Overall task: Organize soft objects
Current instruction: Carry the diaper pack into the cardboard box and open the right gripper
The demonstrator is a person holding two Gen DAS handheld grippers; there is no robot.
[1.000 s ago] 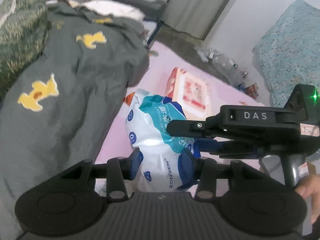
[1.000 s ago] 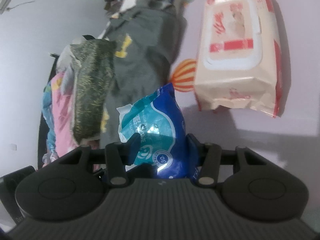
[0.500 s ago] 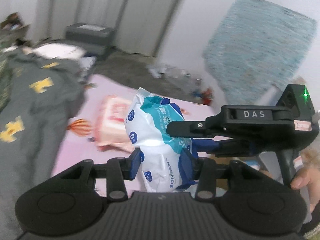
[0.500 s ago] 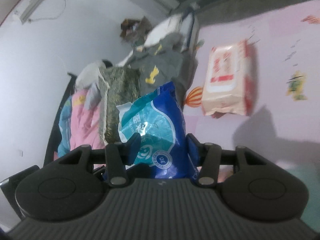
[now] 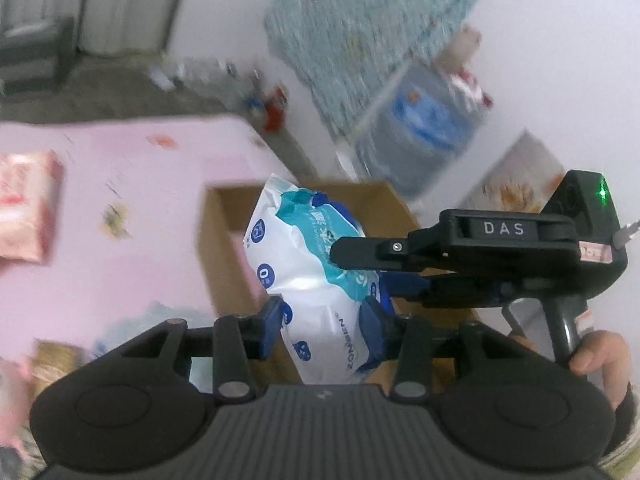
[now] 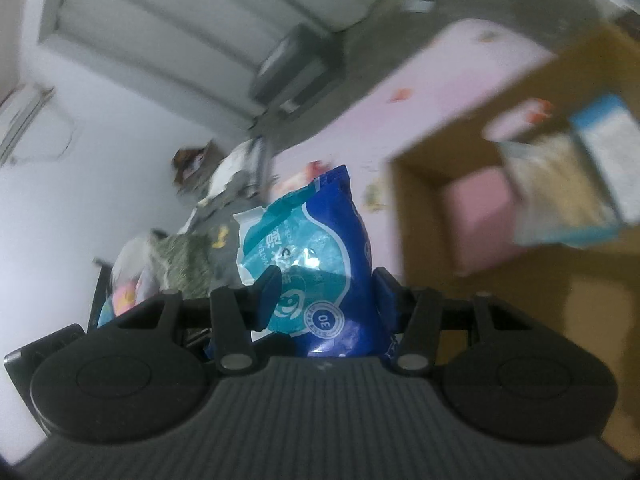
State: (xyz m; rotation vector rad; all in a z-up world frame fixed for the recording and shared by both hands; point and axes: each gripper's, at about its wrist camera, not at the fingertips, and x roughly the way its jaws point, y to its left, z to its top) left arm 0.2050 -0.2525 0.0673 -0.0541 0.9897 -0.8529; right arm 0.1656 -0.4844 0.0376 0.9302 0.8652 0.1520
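Both grippers grip one soft wipes pack (image 5: 316, 280) from opposite ends, holding it in the air in front of an open cardboard box (image 5: 224, 240). Left wrist view: the left gripper (image 5: 320, 322) has its jaws narrowed onto the white lower end of the pack, the blue pads pressing its two sides; the right gripper (image 5: 384, 276), marked DAS, reaches in from the right edge and its jaws close on the blue far side of the same pack. A hand (image 5: 600, 354) grasps the handle of the right gripper at lower right. The pack stands roughly upright, its crimped top edge tilted toward the upper left. The box sits on a pink mat (image 5: 132, 216). A pink-and-white packet (image 5: 24, 212) lies on the mat at the left edge, well apart from the box. A large water bottle (image 5: 420, 124) stands by the wall behind the box, beside a pale blue patterned cloth (image 5: 352, 28). Right wrist view: the right gripper (image 6: 324, 288) clamps the blue end of the pack (image 6: 316, 264), and the box (image 6: 416, 208) lies to the right with a blurred blue-edged packet (image 6: 568, 184) inside. Heaped bedding (image 6: 180, 264) shows at the left, blurred.
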